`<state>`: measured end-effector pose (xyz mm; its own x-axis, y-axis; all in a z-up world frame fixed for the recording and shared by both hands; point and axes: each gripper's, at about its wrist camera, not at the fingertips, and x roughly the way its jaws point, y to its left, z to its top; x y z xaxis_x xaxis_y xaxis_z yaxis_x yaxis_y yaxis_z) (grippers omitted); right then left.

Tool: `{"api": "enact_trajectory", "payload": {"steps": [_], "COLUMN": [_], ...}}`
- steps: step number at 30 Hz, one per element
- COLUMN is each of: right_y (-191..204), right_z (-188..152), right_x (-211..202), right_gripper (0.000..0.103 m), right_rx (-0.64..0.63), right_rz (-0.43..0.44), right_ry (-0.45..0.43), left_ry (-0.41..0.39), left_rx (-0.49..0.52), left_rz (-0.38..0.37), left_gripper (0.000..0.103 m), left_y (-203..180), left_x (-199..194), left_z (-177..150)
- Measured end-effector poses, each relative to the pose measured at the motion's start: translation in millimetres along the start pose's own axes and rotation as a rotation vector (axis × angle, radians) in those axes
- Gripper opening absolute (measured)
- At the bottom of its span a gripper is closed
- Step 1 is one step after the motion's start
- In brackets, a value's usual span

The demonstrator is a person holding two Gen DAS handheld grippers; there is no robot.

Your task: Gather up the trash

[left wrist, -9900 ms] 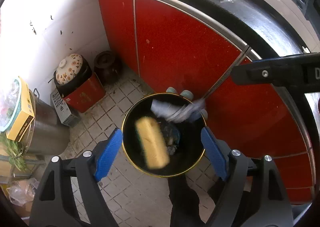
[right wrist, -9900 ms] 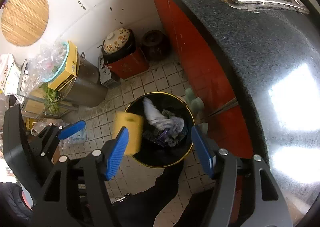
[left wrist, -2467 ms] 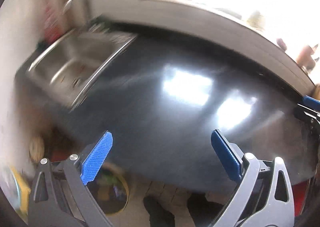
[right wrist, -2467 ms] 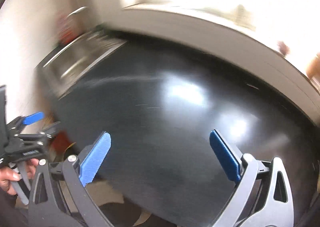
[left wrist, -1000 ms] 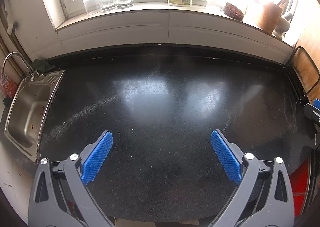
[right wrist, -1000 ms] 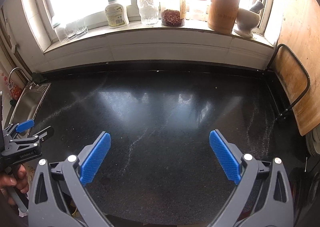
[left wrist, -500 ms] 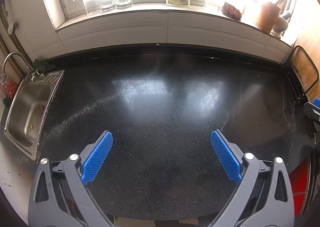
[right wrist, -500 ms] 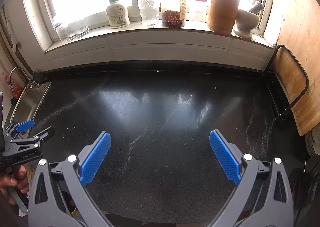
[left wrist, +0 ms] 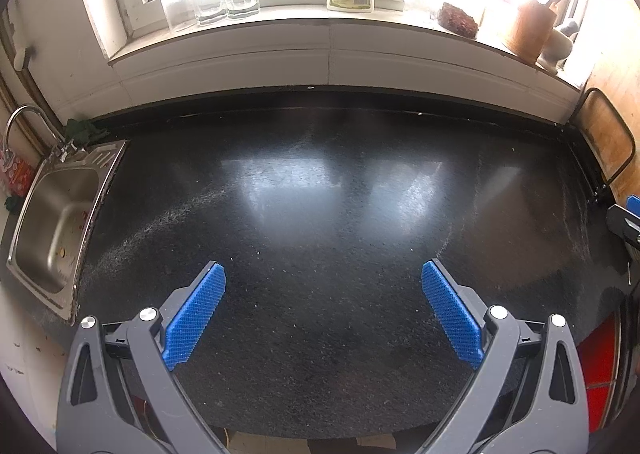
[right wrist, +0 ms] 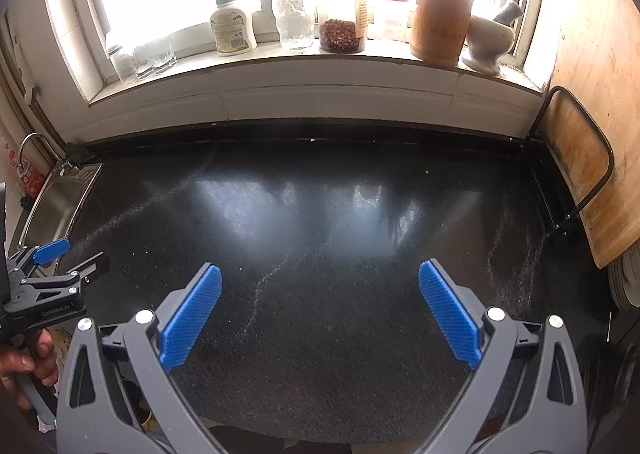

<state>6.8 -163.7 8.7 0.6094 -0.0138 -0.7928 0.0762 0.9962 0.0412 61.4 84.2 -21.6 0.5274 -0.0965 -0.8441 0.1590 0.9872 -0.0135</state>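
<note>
Hovering over the speckled black stone worktop (left wrist: 320, 254), both tools have settled: against the views half a second and a second ago almost nothing has shifted, whereas ten seconds back both cameras looked down into a round black bin on the tiled floor with a yellow piece dropping in. That bin is out of sight now.

The left hand-held gripper (left wrist: 323, 310) fills the lower part of its frame with its blue-padded jaws spread wide and nothing between them. The right hand-held gripper (right wrist: 320, 310) is just as wide and just as bare. In the right wrist view the left tool also shows at the lower left edge, held in a bare hand (right wrist: 24, 358).

No trash can be made out on the worktop in either view; only pale streaks and window glare mark its middle. What remains are kitchen fixtures: the stainless steel sink (left wrist: 56, 221) at the left of the frame, the white pump bottle (right wrist: 232, 25) on the sill at upper centre-left, the wooden utensil pot (right wrist: 440, 25) at upper right, and the wooden cutting board (right wrist: 588, 157) leaning at the right edge.

My reading is that the last piece has gone into the bin and the collecting is finished or very nearly so; this looks like a closing survey of the surface.
</note>
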Motion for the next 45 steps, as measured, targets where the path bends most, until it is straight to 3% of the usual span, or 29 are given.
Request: {"api": "enact_trajectory", "payload": {"steps": [45], "right_y": [0.2], "right_z": [1.8], "right_x": [1.7], "right_gripper": [0.096], "right_rx": [0.000], "right_rz": [0.007], "right_ry": [-0.005], "left_ry": [0.008], "left_rx": [0.012], "left_rz": [0.003], "left_gripper": [0.096], "left_y": [1.7], "left_x": [-0.3], "left_z": [0.0]}}
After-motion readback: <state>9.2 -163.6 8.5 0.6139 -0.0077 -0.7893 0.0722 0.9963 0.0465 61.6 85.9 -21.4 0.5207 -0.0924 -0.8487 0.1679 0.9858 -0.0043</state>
